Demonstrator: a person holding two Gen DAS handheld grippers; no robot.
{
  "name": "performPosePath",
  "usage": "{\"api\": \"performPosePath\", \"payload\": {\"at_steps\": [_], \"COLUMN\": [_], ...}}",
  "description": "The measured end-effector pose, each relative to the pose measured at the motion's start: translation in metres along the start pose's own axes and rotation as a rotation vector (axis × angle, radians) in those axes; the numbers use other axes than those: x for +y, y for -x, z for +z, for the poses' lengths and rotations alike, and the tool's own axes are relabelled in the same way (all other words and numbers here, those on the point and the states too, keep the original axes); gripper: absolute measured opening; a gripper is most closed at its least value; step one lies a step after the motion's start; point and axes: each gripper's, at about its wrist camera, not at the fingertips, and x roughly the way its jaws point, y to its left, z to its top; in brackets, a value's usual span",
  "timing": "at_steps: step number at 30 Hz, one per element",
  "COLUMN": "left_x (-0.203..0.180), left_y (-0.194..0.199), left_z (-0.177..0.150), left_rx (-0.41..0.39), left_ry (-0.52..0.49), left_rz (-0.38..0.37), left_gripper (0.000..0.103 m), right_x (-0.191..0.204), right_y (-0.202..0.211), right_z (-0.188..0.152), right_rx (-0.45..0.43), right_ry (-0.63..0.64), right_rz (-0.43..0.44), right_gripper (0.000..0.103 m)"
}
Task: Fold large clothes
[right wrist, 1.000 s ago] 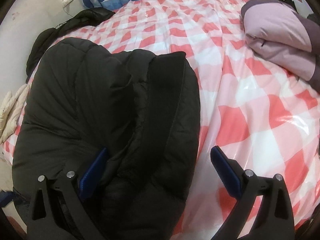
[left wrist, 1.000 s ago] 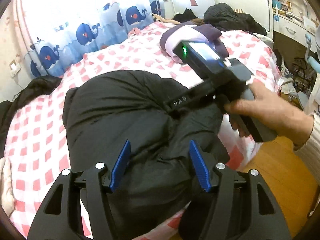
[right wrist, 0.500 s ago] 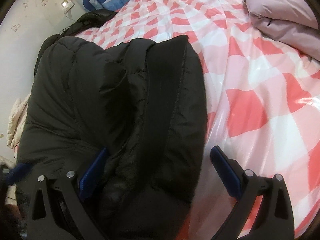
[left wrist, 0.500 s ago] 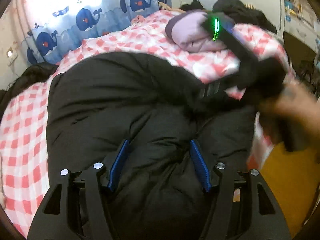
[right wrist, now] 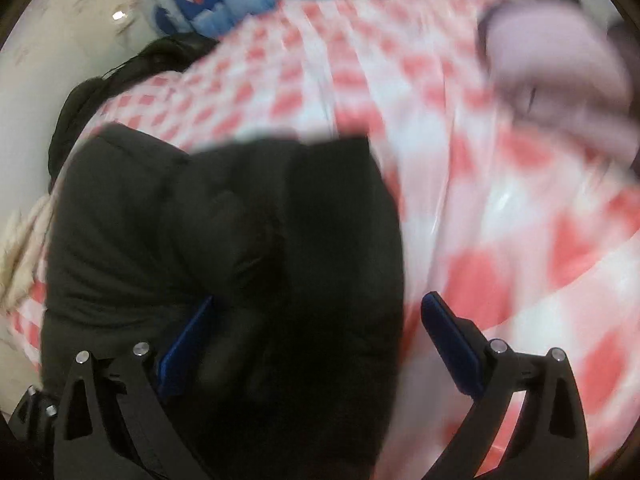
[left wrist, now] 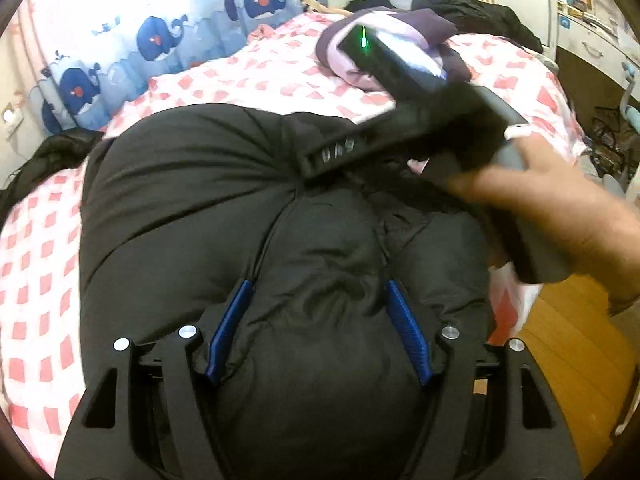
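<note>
Black puffer jacket (left wrist: 224,220) lies bunched on the bed (left wrist: 248,80) w/ pink-white check cover. Left tool (left wrist: 316,332) is low over jacket's near end, a puffy fold bulging btwn its blue pads, jaws opening. Right tool (right wrist: 316,344) stands wide open; jacket's right edge sits btwn the pads, left pad against fabric, right pad clear over the cover. Lilac jacket (left wrist: 384,52) lies well apart, further up the bed.
</note>
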Motion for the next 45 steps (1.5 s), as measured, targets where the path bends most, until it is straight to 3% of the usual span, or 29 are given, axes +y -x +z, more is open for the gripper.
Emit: {"api": "performPosePath", "payload": {"at_steps": [3, 6, 9, 14, 17, 19, 22, 25, 26, 28, 30, 31, 32, 35, 38, 43, 45], "left_x": [0.003, 0.026, 0.043, 0.044, 0.036, 0.035, 0.039, 0.043, 0.049, 0.078, 0.119, 0.145, 0.170, 0.219, 0.242, 0.226, 0.215], "left_y": [0.003, 0.032, 0.042, 0.016, 0.010, 0.011, 0.007, 0.017, 0.026, 0.053, 0.070, 0.072, 0.067, 0.036, -0.007, -0.031, -0.036], "left_z": [0.002, 0.004, -0.004, -0.023, -0.024, -0.022, -0.021, -0.018, -0.018, -0.022, -0.032, -0.041, -0.050, -0.071, -0.092, -0.086, -0.076], "left_rx": [0.030, 0.006, 0.002, 0.046, 0.057, 0.061, 0.064, 0.058, 0.041, -0.026, -0.082, -0.090, -0.085, -0.033, 0.030, 0.044, 0.057], "left_ry": [0.024, 0.148, 0.182, 0.159, 0.145, 0.133, 0.124, 0.151, 0.179, 0.304, 0.451, 0.539, 0.624, 0.802, 0.967, 0.958, 0.934], "left_rz": [-0.055, -0.166, -0.155, -0.114, -0.117, -0.101, -0.106, -0.140, -0.173, -0.245, -0.262, -0.256, -0.244, -0.245, -0.362, -0.461, -0.469], "left_gripper": [0.064, 0.064, 0.066, 0.069, 0.072, 0.072, 0.074, 0.074, 0.074, 0.074, 0.077, 0.079, 0.084, 0.084, 0.084, 0.086, 0.091], "right_x": [-0.015, -0.013, -0.010, 0.003, 0.002, -0.015, -0.014, 0.012, 0.026, 0.044, 0.050, 0.045, 0.037, 0.023, 0.021, 0.022, 0.021], "right_y": [-0.020, -0.019, -0.004, 0.065, 0.032, 0.019, 0.055, 0.093, 0.093, 0.068, 0.024, 0.011, 0.003, 0.004, 0.002, -0.003, -0.006], "right_z": [-0.013, -0.006, -0.005, -0.038, -0.068, -0.074, -0.062, -0.034, -0.022, -0.002, 0.007, 0.006, 0.005, -0.003, -0.014, -0.012, -0.015], "right_rx": [0.011, 0.035, 0.037, -0.103, 0.017, 0.058, -0.061, -0.198, -0.193, -0.095, -0.001, 0.021, 0.024, 0.007, 0.015, 0.036, 0.043], "right_ry": [-0.034, -0.009, -0.008, -0.011, 0.053, -0.014, -0.045, -0.021, 0.003, 0.016, 0.070, 0.049, 0.012, -0.013, -0.013, -0.015, -0.022], "right_rz": [0.020, -0.009, -0.025, 0.015, -0.072, -0.020, -0.040, 0.033, 0.060, 0.109, 0.009, 0.024, 0.042, 0.047, 0.042, 0.040, 0.049], "right_gripper": [0.096, 0.096, 0.096, 0.096, 0.096, 0.096, 0.096, 0.096, 0.096, 0.096, 0.096, 0.096, 0.096, 0.096, 0.096, 0.096, 0.096]}}
